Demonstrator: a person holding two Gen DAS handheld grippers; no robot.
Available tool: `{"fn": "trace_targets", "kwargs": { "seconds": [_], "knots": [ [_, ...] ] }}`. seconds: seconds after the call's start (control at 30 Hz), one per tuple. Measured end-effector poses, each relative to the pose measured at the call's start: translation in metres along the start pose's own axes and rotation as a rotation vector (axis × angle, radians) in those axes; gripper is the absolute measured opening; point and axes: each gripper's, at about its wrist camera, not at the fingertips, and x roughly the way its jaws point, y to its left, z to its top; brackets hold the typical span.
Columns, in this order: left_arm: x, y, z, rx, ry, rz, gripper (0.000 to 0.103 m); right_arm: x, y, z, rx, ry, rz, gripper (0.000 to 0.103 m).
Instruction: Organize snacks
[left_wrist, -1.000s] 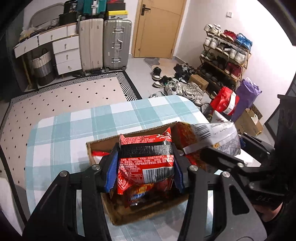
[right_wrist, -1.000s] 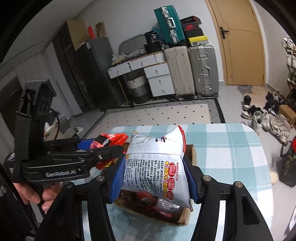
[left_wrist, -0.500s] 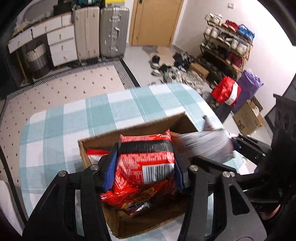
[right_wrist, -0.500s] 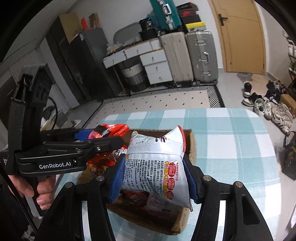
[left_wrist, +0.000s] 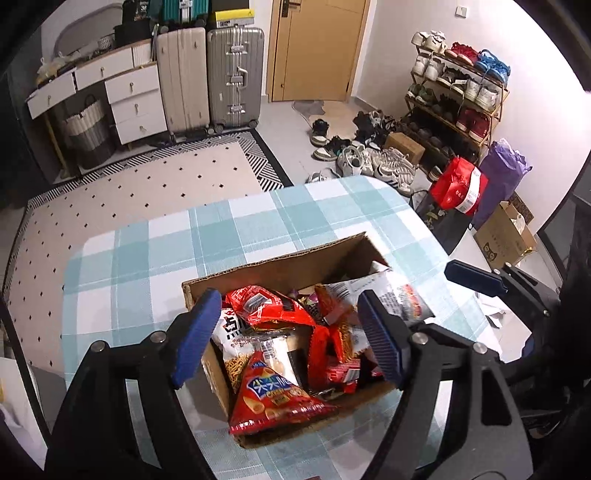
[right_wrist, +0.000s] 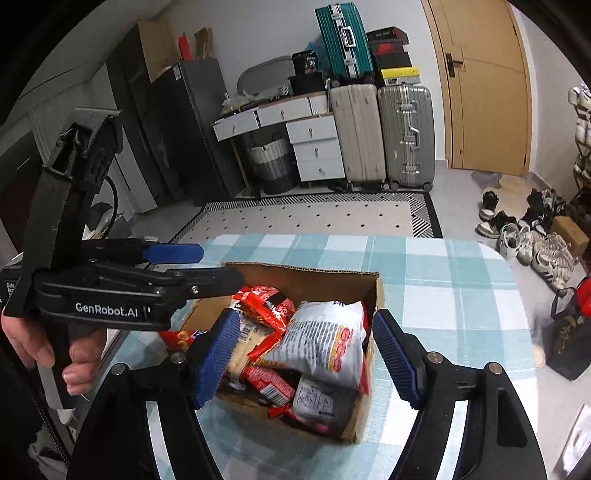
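Observation:
An open cardboard box (left_wrist: 277, 261) full of snack packets stands on the table with the teal check cloth (left_wrist: 155, 258). My left gripper (left_wrist: 287, 298) hangs over the box with its jaws opening. Below them a red packet (left_wrist: 266, 306) lies loose on the pile, touching neither pad. My right gripper (right_wrist: 306, 317) is also above the box (right_wrist: 303, 271), jaws opening. The white packet (right_wrist: 321, 343) rests in the box beneath it, free of the pads. In the left wrist view this packet (left_wrist: 384, 291) lies at the box's right end.
A person's hand (right_wrist: 44, 347) grips the left gripper's handle. Beyond the table are a dotted rug (left_wrist: 147, 184), two suitcases (left_wrist: 210, 77), white drawers (left_wrist: 133, 99), scattered shoes (left_wrist: 369, 158) and a shoe rack (left_wrist: 458, 96). Bags (left_wrist: 461, 184) stand on the floor at the right.
Both grippers have opened. The red packet left the left jaws and the white packet left the right jaws; both now lie in the box.

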Motion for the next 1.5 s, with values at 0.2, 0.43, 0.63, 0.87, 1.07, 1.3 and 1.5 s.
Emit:
{"fn": "trace_targets", "kwargs": {
  "seconds": [0.2, 0.43, 0.63, 0.87, 1.07, 1.3, 1.5],
  "knots": [
    [-0.037, -0.004, -0.009, -0.019, -0.082, 0.030, 0.075, -0.031, 0.007, 0.002, -0.008, -0.038, -0.005, 0.080],
    [-0.075, -0.002, -0.034, -0.051, -0.127, 0.058, 0.075, -0.063, 0.019, -0.008, -0.025, -0.074, -0.008, 0.083],
    [-0.110, -0.014, -0.058, -0.029, -0.178, 0.097, 0.080, -0.094, 0.034, -0.019, -0.058, -0.119, 0.007, 0.083],
    [-0.156, -0.028, -0.093, -0.038, -0.295, 0.144, 0.083, -0.128, 0.055, -0.035, -0.101, -0.201, 0.001, 0.085],
    [-0.185, -0.042, -0.124, -0.056, -0.353, 0.172, 0.089, -0.146, 0.066, -0.058, -0.121, -0.219, -0.001, 0.089],
    [-0.212, -0.057, -0.168, -0.066, -0.408, 0.208, 0.101, -0.165, 0.073, -0.084, -0.098, -0.261, 0.008, 0.097],
    [-0.214, -0.058, -0.194, -0.097, -0.439, 0.257, 0.102, -0.179, 0.085, -0.112, -0.122, -0.320, -0.029, 0.102]
  ]
}}
